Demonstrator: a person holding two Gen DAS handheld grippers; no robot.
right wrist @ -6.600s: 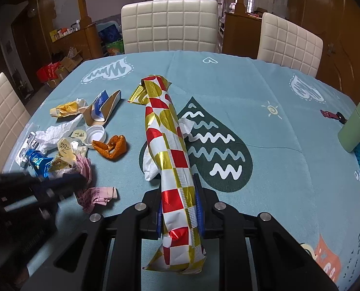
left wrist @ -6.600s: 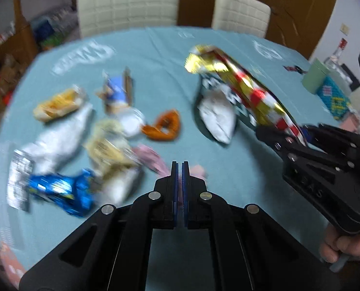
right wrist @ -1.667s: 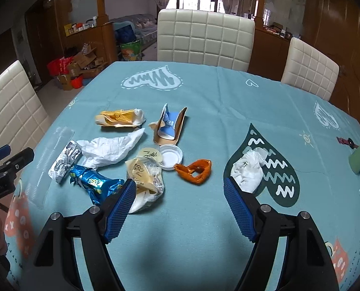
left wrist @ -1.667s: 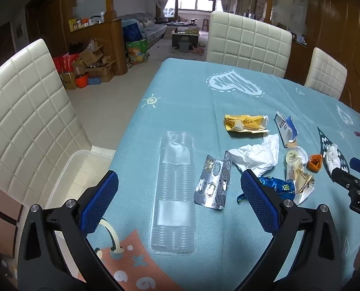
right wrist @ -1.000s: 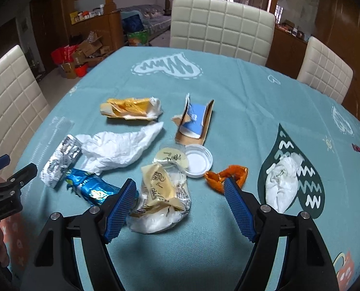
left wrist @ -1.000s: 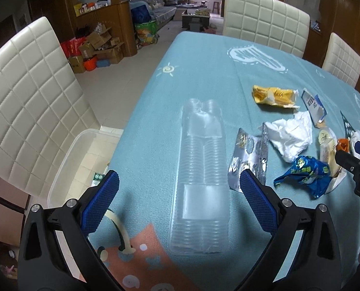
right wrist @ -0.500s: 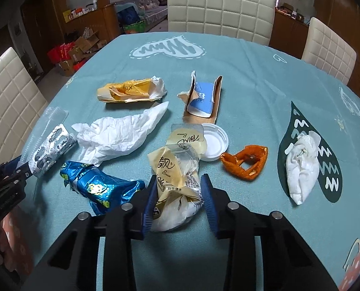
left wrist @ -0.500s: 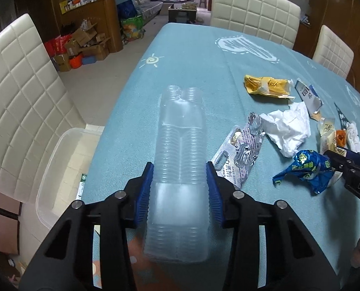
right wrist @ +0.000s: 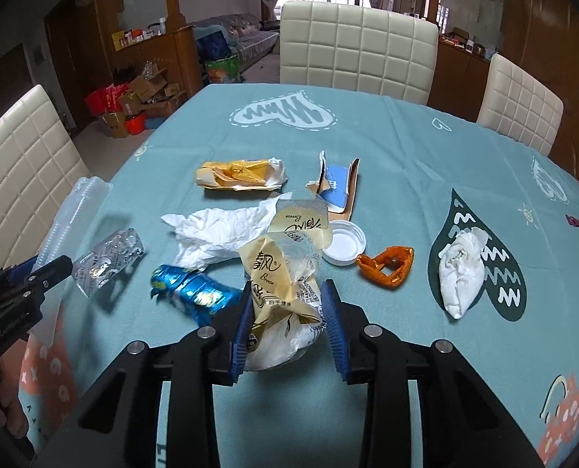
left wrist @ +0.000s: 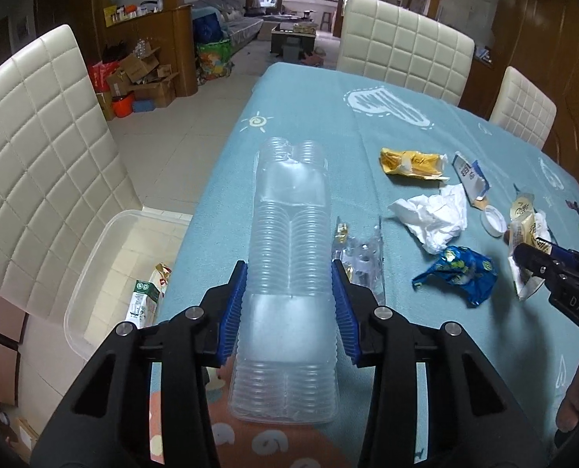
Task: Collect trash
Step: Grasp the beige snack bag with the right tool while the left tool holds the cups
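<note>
**So, both hands full of trash right now**

Okay, my left gripper point(left wrist: 289, 304) is clamped across a long clear ribbed plastic tray point(left wrist: 289, 241). The blue pads press its two long sides, roughly a third of the way up from its near end, so the tray runs straight away from me toward 12 o'clock and a short stub sticks back toward 6. A silver blister pack point(left wrist: 361, 257) sits just beside my right-hand pad, at about 2 o'clock from the grip. Off at 9 o'clock, down on the seat of the white chair point(left wrist: 43, 148), there's a clear plastic bin point(left wrist: 94, 257) with a small carton in it.

My right gripper point(right wrist: 287, 312) is pinching a crinkly cream-yellow snack wrapper point(right wrist: 281, 273), jaws closed on its lower half, the rest poking up toward 12. Around it on the teal tablecloth point(right wrist: 406, 148): blue foil wrapper point(right wrist: 192, 290) at 9 o'clock, close to the left pad; crumpled white tissue point(right wrist: 219, 230) at 11; white bottle cap point(right wrist: 344, 243) at 1; orange peel point(right wrist: 386, 265) at 2; a wadded white napkin point(right wrist: 463, 269) further out at 3. The yellow wrapper point(right wrist: 242, 173) and torn blue carton point(right wrist: 336, 189) lie beyond, near 12.
</note>
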